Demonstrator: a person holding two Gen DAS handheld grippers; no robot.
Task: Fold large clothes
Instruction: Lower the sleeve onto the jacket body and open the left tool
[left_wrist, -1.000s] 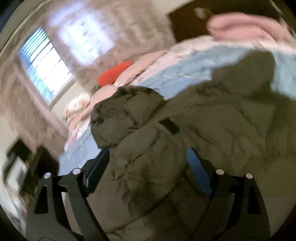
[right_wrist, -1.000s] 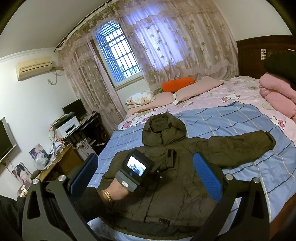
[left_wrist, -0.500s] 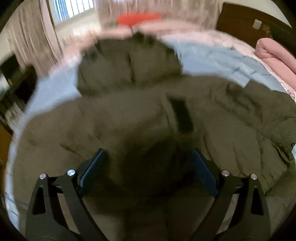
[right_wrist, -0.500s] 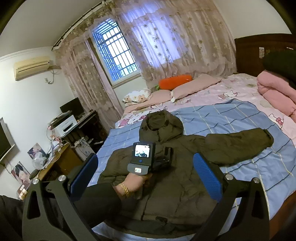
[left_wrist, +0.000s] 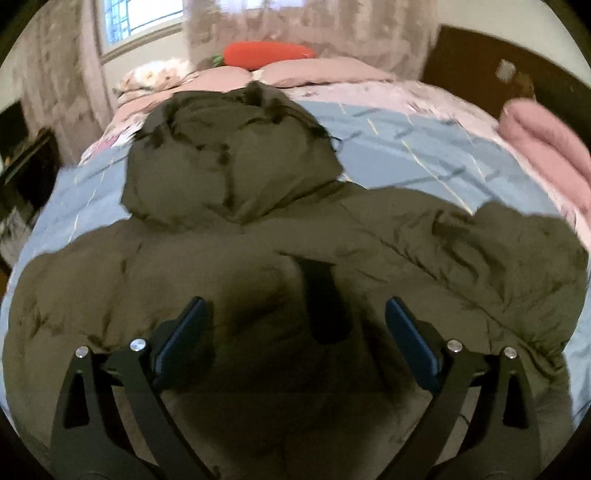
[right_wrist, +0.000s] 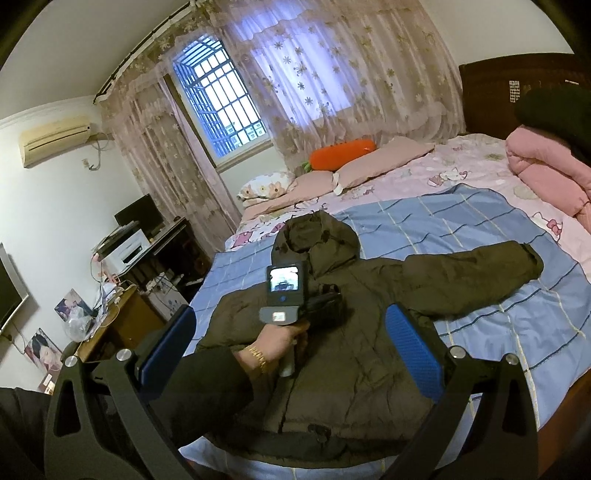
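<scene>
Left gripper (left_wrist: 293, 334) is spread wide, jaws have just been opening, nothing pinched between them; it hovers tilted down over the chest of the jacket (left_wrist: 258, 266), near the dark strap tab (left_wrist: 323, 295). Right gripper (right_wrist: 288, 354) is also released, empty, hanging back at the near edge of the bed (right_wrist: 461, 229). The jacket lies flat on the blue checked sheet, hood (right_wrist: 316, 236) toward the pillows (right_wrist: 376, 157), one sleeve (right_wrist: 469, 273) stretched out to the side; the other looks folded in, can't confirm. Step, as I read it: lining up for the first fold. Next: pick a sleeve or side hem, clamp through the puffy fabric, carry it across the body. Thick padding may spring back.
</scene>
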